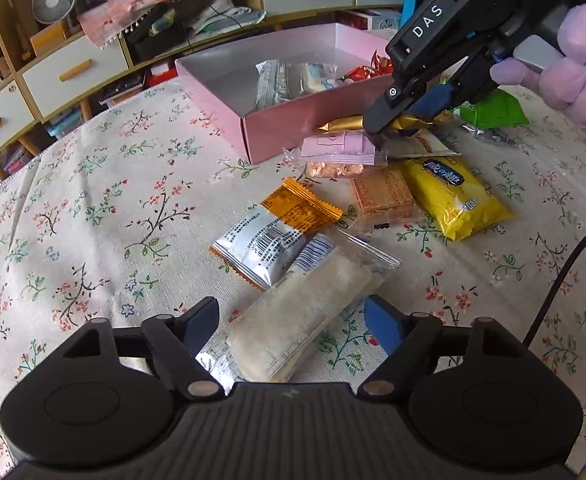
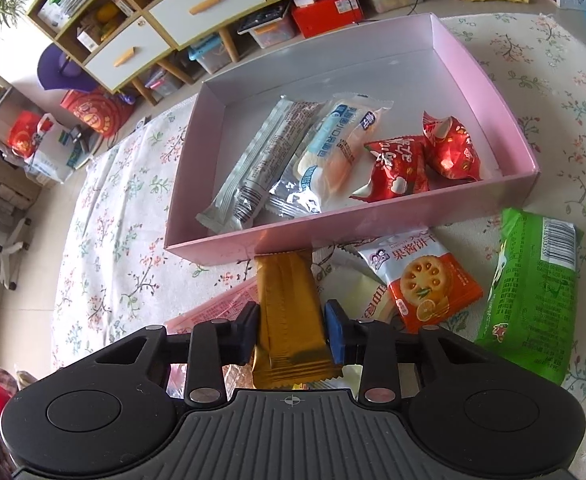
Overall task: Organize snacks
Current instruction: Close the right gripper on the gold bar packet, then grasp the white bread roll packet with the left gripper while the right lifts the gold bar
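Note:
A pink box (image 1: 293, 124) (image 2: 373, 236) stands on the floral tablecloth and holds a silver bar (image 2: 253, 168), a white-blue bun pack (image 2: 333, 148) and two red candy packs (image 2: 401, 168). My right gripper (image 2: 293, 332) (image 1: 397, 124) is shut on a gold wrapped bar (image 2: 289, 312) (image 1: 345, 123) just in front of the box's near wall. My left gripper (image 1: 293, 320) is open, its fingers on either side of a clear pack with a white bar (image 1: 301, 312), not touching it.
Loose snacks lie on the cloth: an orange-silver pack (image 1: 269, 236), a wafer pack (image 1: 385, 196), a yellow pack (image 1: 453, 196), a pink pack (image 1: 341, 148), an orange biscuit pack (image 2: 425, 276), a green pack (image 2: 533, 292). Shelves and drawers stand behind the table.

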A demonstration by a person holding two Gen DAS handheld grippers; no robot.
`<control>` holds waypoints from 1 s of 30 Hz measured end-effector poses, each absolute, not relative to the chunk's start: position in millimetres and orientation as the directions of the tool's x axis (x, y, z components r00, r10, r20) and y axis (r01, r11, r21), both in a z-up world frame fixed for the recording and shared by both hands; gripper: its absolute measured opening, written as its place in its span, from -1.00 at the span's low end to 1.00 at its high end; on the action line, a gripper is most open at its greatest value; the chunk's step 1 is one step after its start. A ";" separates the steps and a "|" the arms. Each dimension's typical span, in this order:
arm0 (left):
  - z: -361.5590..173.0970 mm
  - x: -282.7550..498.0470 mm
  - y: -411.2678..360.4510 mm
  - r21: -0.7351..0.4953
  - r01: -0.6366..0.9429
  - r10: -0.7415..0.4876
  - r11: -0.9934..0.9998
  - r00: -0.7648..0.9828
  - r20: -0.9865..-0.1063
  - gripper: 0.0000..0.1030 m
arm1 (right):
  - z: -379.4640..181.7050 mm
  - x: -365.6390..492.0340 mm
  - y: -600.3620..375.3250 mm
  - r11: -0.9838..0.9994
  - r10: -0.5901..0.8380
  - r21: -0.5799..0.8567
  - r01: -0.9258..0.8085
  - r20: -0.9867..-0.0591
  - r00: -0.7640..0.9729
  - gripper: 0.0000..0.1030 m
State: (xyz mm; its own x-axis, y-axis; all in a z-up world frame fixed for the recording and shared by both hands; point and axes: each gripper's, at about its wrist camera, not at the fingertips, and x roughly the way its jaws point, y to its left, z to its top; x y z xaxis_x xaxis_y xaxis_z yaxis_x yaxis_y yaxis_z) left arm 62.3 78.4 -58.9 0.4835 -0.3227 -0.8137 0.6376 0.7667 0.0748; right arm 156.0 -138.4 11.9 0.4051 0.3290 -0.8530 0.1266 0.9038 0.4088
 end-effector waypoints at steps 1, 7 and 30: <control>-57.9 62.4 78.7 0.071 0.633 -0.321 0.771 0.482 -0.815 0.41 | 12.1 155.6 -138.3 0.905 0.328 0.407 0.123 -0.853 0.405 -0.35; -54.9 60.6 83.8 0.052 0.611 -0.308 0.790 0.468 -0.828 0.04 | 13.5 150.6 -138.8 0.915 0.307 0.383 0.126 -0.865 0.398 -0.37; -49.6 68.0 127.9 -0.129 0.263 -0.234 0.956 0.423 -0.875 0.07 | 10.7 123.0 -155.3 0.933 0.321 0.357 0.033 -0.872 0.369 -0.29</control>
